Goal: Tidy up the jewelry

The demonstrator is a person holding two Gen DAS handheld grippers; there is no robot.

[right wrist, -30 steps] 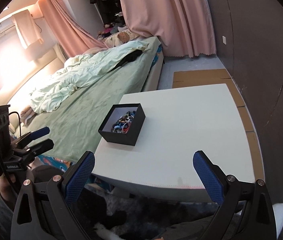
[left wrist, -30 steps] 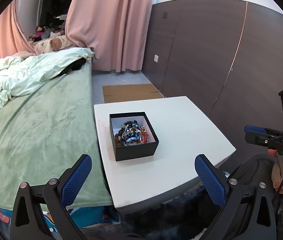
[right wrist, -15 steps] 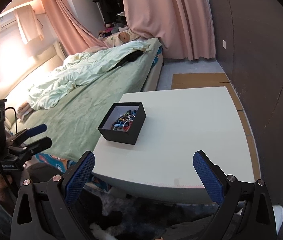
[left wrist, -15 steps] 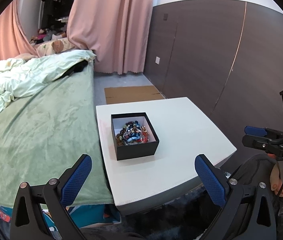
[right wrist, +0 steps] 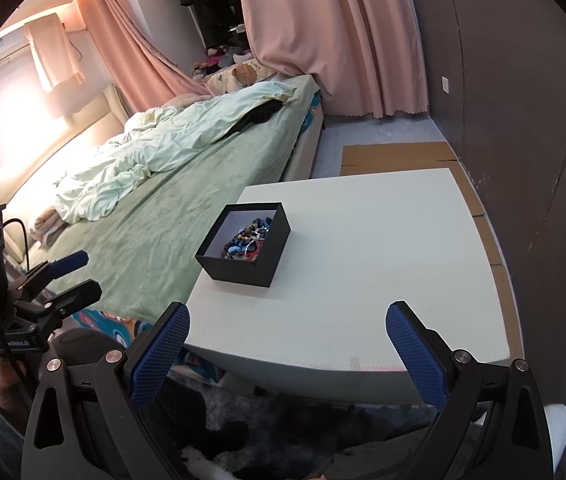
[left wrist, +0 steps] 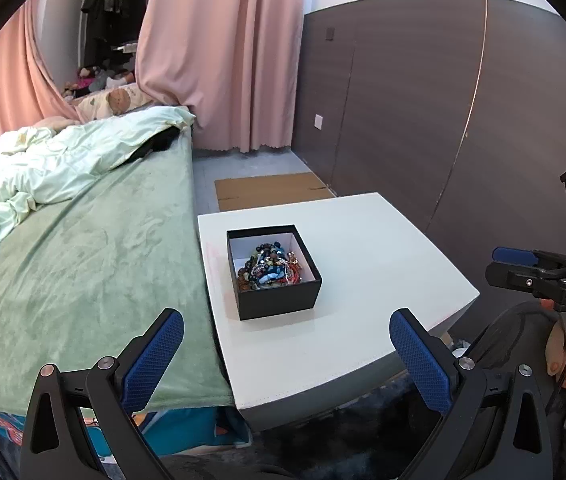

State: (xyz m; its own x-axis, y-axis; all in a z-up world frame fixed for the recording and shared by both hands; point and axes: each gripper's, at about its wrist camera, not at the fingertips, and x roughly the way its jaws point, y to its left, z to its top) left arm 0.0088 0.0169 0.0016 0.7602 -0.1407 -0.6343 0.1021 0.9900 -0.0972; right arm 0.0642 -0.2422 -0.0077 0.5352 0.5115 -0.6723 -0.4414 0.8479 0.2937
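A black open box (left wrist: pixel 279 300) with a white lining stands on the white table (left wrist: pixel 371 264), near its left edge. It holds a tangled heap of beaded jewelry (left wrist: pixel 269 266). The box (right wrist: pixel 243 270) and the jewelry (right wrist: pixel 247 238) also show in the right wrist view. My left gripper (left wrist: pixel 287 360) is open and empty, held short of the table's near edge. My right gripper (right wrist: pixel 287 354) is open and empty, also short of the near edge. Each gripper shows from the side in the other's view, the right (left wrist: pixel 523 264) and the left (right wrist: pixel 71 276).
A bed with a green cover (left wrist: pixel 83 256) and a pale rumpled duvet (left wrist: pixel 63 164) abuts the table's left side. A dark panelled wall (left wrist: pixel 443 120) runs along the right. Flat cardboard (left wrist: pixel 267 192) lies on the floor beyond the table. Pink curtains (left wrist: pixel 219 56) hang at the back.
Both grippers have tilted and drifted slightly, so the table and box sit a little differently in view. Both stay open and empty.
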